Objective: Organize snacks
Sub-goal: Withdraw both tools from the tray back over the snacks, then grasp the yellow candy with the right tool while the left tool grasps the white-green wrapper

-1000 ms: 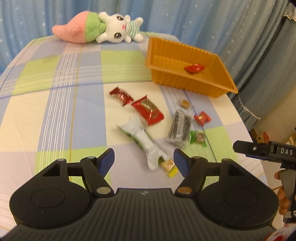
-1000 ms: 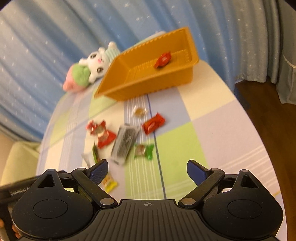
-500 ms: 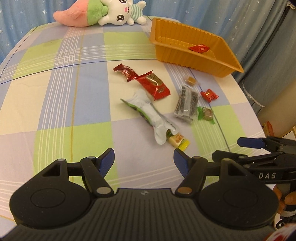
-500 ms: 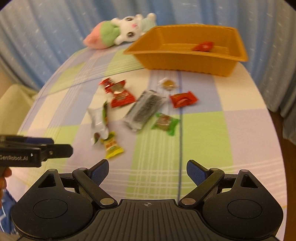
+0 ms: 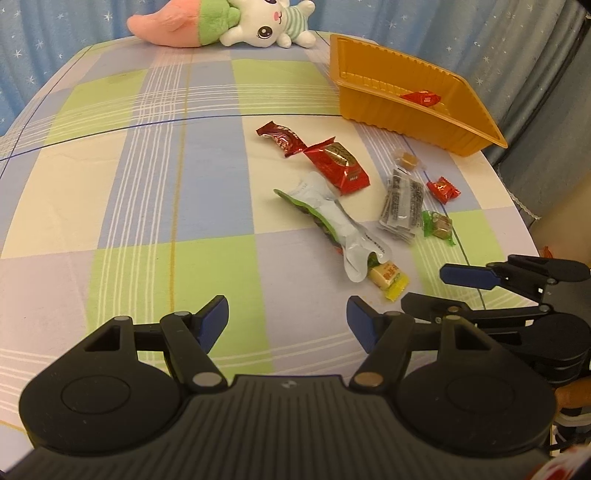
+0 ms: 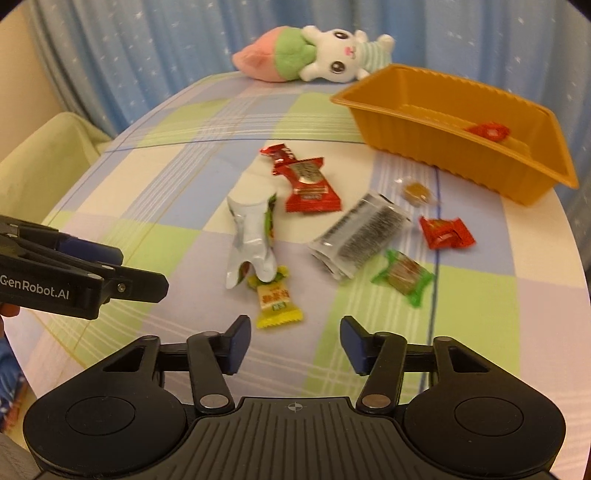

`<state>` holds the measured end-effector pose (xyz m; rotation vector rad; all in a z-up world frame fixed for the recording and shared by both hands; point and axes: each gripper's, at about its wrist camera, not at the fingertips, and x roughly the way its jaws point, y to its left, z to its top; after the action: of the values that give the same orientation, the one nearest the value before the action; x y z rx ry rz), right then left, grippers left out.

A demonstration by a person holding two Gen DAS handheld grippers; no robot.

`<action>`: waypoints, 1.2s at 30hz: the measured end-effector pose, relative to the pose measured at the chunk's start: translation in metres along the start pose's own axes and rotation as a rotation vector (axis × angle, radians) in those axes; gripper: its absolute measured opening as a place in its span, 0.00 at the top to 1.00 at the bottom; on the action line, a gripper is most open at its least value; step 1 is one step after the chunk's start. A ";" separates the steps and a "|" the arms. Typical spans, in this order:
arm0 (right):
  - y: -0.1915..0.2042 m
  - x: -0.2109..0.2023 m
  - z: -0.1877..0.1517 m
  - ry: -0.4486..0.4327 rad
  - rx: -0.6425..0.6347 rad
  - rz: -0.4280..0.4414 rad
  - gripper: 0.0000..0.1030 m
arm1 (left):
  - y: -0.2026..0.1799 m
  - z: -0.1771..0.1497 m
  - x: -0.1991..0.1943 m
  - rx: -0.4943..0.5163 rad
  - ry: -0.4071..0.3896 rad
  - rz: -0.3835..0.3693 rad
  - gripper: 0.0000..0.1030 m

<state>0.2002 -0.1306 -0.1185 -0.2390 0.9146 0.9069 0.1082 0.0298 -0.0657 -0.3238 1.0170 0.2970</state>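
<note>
Several wrapped snacks lie mid-table: two red packets (image 5: 334, 162), a silver-green pouch (image 5: 332, 218), a yellow candy (image 5: 388, 277) (image 6: 275, 299), a clear dark packet (image 6: 360, 234), a green candy (image 6: 404, 275), a small red candy (image 6: 445, 232) and a brown sweet (image 6: 415, 192). The orange tray (image 5: 461, 136) (image 6: 417, 144) at the back right holds one red candy (image 5: 421, 99). My left gripper (image 5: 287, 325) is open and empty, short of the yellow candy. My right gripper (image 6: 293, 341) is open and empty, just before the yellow candy; it also shows in the left wrist view (image 5: 458, 291).
A plush rabbit (image 5: 229, 22) (image 6: 314, 55) lies at the table's far edge. The checked tablecloth (image 5: 147, 184) covers the round table. Blue curtains hang behind. A pale green seat (image 6: 40, 158) stands at the left. The table edge drops off at the right.
Both grippers have moved in lower and closer to the snack pile. The right gripper has swung left toward the yellow candy and its fingers have narrowed a little. Nothing was picked up.
</note>
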 end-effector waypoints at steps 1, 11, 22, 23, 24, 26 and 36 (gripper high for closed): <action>0.002 0.002 0.001 -0.003 -0.009 0.005 0.50 | 0.001 0.000 0.000 -0.003 0.000 0.001 0.34; 0.015 0.022 0.009 -0.002 -0.098 -0.008 0.56 | 0.010 0.000 0.001 -0.022 0.000 0.006 0.34; 0.023 0.035 0.010 -0.005 -0.169 -0.026 0.66 | 0.011 0.001 0.002 -0.021 0.000 0.006 0.34; 0.024 0.035 0.010 -0.006 -0.177 -0.028 0.68 | 0.011 0.001 0.002 -0.021 0.000 0.006 0.34; 0.024 0.035 0.009 -0.007 -0.186 -0.031 0.72 | 0.011 0.001 0.002 -0.021 -0.001 0.006 0.34; 0.025 0.035 0.009 -0.005 -0.200 -0.030 0.75 | 0.011 0.002 0.002 -0.021 -0.002 0.005 0.34; 0.012 0.019 -0.001 0.019 -0.145 -0.015 0.78 | 0.003 0.007 0.005 -0.012 -0.013 -0.009 0.34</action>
<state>0.1959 -0.1123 -0.1313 -0.3786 0.8643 0.9594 0.1152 0.0359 -0.0668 -0.3369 1.0014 0.2973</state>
